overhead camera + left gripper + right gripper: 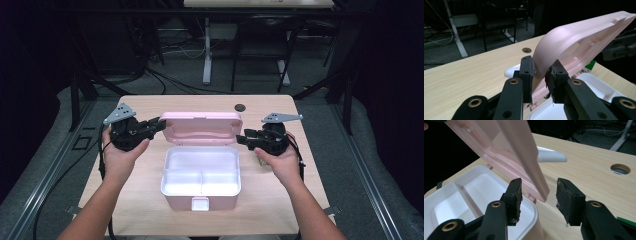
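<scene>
The pink lid point(201, 127) stands up across the middle of the table point(150, 107). Bare wood lies left, right and behind it, near a small round hole point(240, 107).

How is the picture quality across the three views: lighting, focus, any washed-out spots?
High view: table evenly lit, surroundings dark, white tray washed out. Left gripper view: pink lid sharp, background dim. Right gripper view: near lid edge soft, tray interior bright with little detail.
</scene>
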Tool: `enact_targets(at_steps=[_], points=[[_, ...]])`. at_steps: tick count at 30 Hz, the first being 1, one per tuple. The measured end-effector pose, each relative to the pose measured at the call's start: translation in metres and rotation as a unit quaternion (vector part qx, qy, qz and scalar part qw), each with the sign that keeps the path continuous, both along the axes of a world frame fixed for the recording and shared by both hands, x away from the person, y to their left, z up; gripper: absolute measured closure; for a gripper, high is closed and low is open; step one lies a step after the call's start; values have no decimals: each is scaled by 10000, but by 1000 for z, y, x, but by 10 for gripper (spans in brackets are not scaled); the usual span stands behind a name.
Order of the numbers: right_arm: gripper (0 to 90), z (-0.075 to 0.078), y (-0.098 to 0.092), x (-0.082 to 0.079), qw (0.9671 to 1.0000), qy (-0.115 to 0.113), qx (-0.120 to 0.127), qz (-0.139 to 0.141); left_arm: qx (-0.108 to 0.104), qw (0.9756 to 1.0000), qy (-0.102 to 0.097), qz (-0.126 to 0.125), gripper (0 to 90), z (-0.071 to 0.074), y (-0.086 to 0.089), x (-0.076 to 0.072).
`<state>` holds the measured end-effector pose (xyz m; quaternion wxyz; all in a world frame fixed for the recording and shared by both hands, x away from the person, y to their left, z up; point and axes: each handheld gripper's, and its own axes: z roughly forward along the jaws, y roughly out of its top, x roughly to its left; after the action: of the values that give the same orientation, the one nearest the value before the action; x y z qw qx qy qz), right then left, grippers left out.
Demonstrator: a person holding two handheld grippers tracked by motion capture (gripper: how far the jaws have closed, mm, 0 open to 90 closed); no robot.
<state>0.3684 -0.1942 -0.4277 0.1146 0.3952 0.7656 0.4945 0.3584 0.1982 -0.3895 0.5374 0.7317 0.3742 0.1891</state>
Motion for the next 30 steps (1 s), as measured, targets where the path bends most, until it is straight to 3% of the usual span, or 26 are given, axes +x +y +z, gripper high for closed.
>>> enact_targets(at_steps=[7, 15, 19, 23, 30], points=[[736, -2, 8, 6, 9998, 22, 116, -163, -63, 10000, 75, 17, 766, -1, -2, 9], [789, 0, 10, 6, 9993, -170, -158, -302, 26, 9999, 138, 67, 701, -5, 0, 12], [795, -1, 10, 9, 9991, -179, -126, -375, -73, 9998, 179, 71, 646, -9, 5, 9], [800, -2, 9, 13, 9992, -153, -41, -364, 97, 9996, 253, 59, 634, -16, 10, 5], [813, -2, 10, 22, 9990, -122, -83, -424, 135, 9995, 288, -38, 624, -26, 17, -6]])
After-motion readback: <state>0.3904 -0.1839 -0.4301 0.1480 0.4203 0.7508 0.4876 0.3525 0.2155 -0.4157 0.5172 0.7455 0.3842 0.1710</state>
